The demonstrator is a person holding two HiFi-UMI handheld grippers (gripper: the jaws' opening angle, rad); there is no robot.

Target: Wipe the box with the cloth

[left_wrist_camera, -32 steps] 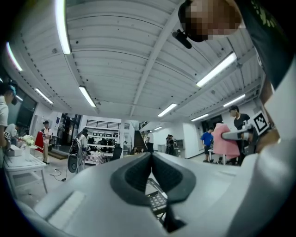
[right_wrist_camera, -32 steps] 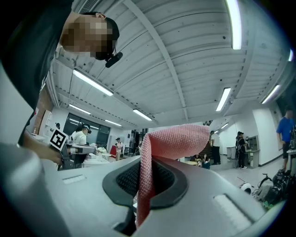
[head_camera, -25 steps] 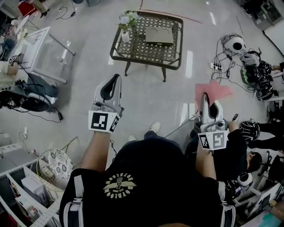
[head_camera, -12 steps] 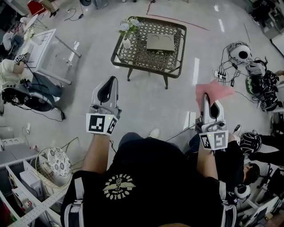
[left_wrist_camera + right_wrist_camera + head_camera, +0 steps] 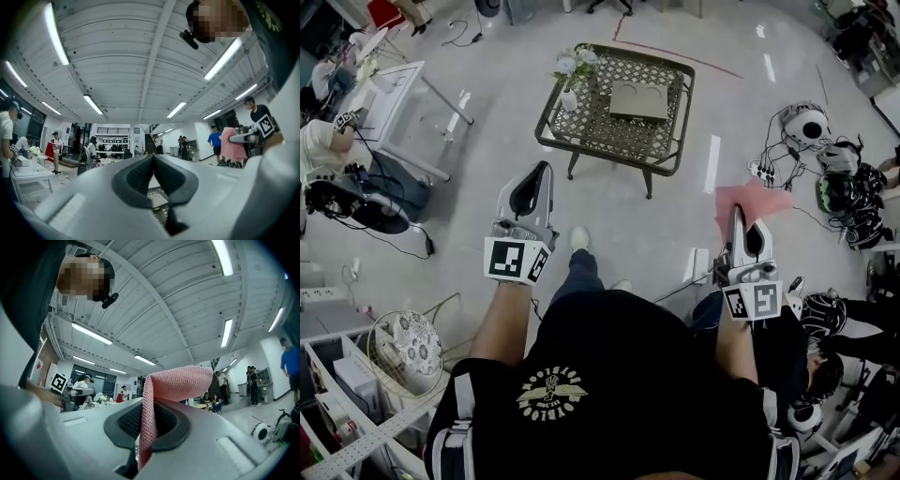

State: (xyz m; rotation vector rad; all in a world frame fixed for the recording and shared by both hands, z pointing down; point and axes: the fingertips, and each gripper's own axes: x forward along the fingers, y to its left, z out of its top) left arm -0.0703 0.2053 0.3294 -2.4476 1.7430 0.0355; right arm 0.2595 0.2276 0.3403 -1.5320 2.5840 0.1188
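Head view: you stand well back from the wicker table [image 5: 612, 151]. The box [image 5: 637, 98] lies flat on its top, with a vase of flowers [image 5: 568, 73] at the table's left corner. Only pale floor and your shoe [image 5: 579, 237] lie between you and the table. Helmets and cables [image 5: 827, 161] clutter the floor to the right, and a white table [image 5: 394, 89] stands to the left.

Left gripper view: the left gripper [image 5: 153, 158] has its jaws pressed together with nothing between them. The wicker table shows low behind the gap.

Right gripper view: the right gripper [image 5: 146, 409] is clamped on the pink cloth [image 5: 180, 378]. The cloth runs up between the jaws and flops over to the right. It is well apart from the box.
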